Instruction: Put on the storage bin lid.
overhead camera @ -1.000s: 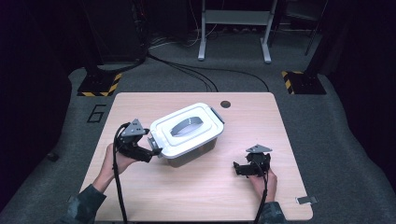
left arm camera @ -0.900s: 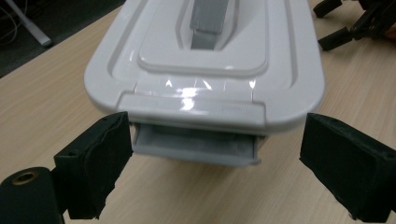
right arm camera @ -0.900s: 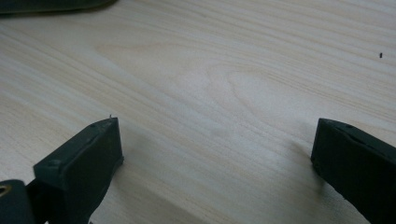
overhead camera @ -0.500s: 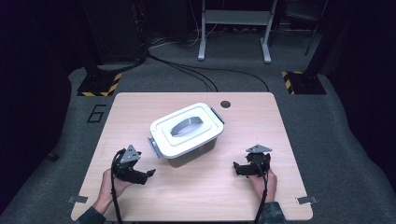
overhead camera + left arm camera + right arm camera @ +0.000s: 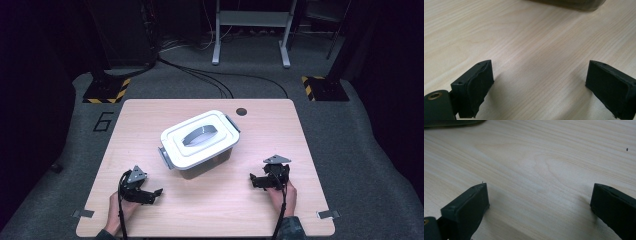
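A pale wooden table [image 5: 150, 117] carries a lidded plastic box [image 5: 200, 145] near its middle

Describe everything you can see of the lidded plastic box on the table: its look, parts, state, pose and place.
The storage box has a white lid closed on a translucent, greyish tub. A grey carry handle lies flat in a recess along the lid's middle, and a grey latch sits at each short end; whether they are clipped is too small to tell. It stands upright near the middle of the wooden table, turned at an angle to its edges. Only the table touches it: the left claw and right claw rest apart from it, nearer the person.
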